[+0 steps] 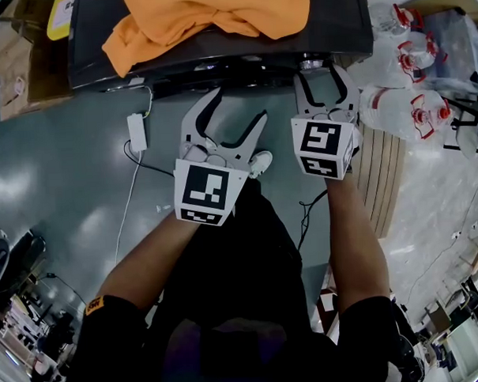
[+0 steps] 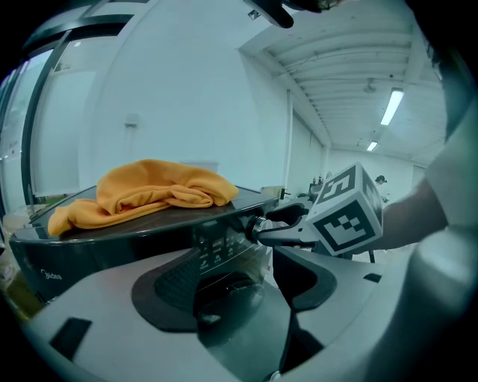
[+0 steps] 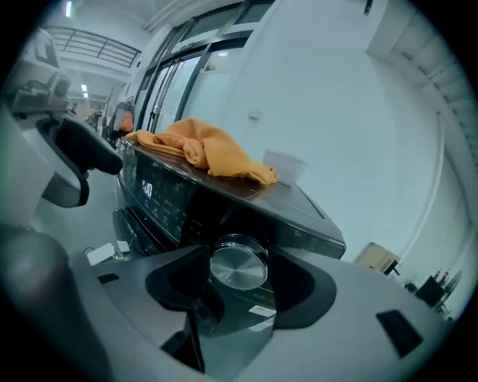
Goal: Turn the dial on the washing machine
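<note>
Clamping the dial (image 3: pixel 239 267), right gripper (image 1: pixel 322 73) fingers; left gripper (image 1: pixel 237 107) fingers apart; orange cloth (image 1: pixel 216 17) atop washing machine (image 1: pixel 217 59) on grey floor (image 1: pixel 64 178).

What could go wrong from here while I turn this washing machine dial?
The dial looks like smooth metal, and the right gripper holds it only by its rim, so the jaws may slip instead of turning it. The left gripper hangs open and empty just in front of the control panel; a small sway could bump a button there.
</note>
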